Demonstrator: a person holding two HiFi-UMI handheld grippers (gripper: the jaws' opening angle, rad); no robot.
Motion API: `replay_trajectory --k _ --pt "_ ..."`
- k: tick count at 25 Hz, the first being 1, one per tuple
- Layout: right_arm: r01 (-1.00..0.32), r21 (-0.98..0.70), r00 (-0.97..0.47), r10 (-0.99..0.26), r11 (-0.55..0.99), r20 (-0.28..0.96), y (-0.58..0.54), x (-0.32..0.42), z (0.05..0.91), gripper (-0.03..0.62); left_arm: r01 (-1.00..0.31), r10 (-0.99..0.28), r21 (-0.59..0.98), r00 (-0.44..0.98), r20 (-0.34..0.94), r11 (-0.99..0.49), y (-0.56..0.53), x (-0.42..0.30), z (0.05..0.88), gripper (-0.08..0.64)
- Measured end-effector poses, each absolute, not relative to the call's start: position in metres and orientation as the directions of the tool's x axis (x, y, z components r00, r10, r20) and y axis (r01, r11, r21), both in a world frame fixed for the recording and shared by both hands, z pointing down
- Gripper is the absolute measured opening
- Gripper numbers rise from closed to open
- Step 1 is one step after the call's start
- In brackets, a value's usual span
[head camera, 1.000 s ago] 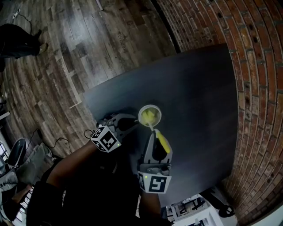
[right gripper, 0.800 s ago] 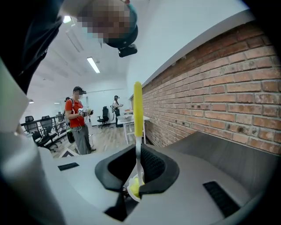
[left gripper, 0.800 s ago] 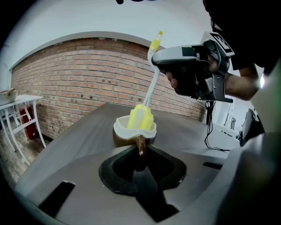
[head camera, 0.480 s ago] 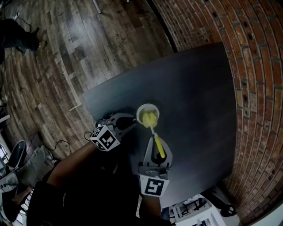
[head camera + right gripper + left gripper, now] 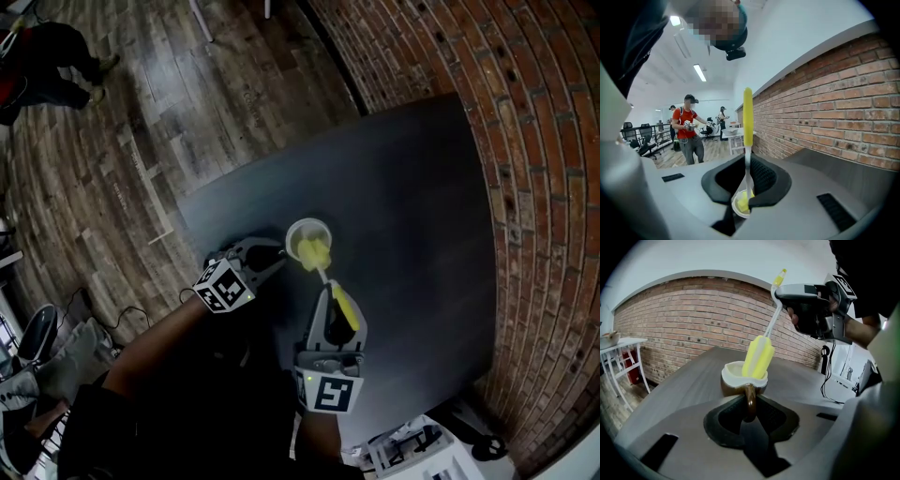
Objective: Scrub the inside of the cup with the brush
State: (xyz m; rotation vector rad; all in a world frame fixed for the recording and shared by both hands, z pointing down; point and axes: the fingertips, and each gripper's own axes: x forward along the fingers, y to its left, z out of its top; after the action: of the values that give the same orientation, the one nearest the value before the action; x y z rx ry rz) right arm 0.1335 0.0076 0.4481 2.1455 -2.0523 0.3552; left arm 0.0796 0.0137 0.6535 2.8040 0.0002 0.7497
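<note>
One brown cup (image 5: pixel 738 382) — cream-lined — holds yellow brush (image 5: pixel 758 357).

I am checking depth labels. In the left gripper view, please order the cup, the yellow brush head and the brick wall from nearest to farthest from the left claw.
1. cup, its handle held in the left claw.
2. yellow brush head, standing inside the cup.
3. brick wall, far behind.
</note>
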Motion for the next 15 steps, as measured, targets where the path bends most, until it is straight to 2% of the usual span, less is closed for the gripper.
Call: replay_trajectory --k 7,15 --pt "-0.995 -0.067 0.062 -0.97 -0.08 0.237 0.024 0.14 0.423 0.049 -0.073 0.059 0.235 0.859 0.509 -0.969 0.014 0.073 0.644 0.083" --pt "-0.987 -0.118 0.081 -0.974 -0.108 0.209 0.054 0.145 0.396 0.049 -0.146 -0.046 0.187 0.89 0.453 -0.972 0.008 0.057 0.596 0.083"
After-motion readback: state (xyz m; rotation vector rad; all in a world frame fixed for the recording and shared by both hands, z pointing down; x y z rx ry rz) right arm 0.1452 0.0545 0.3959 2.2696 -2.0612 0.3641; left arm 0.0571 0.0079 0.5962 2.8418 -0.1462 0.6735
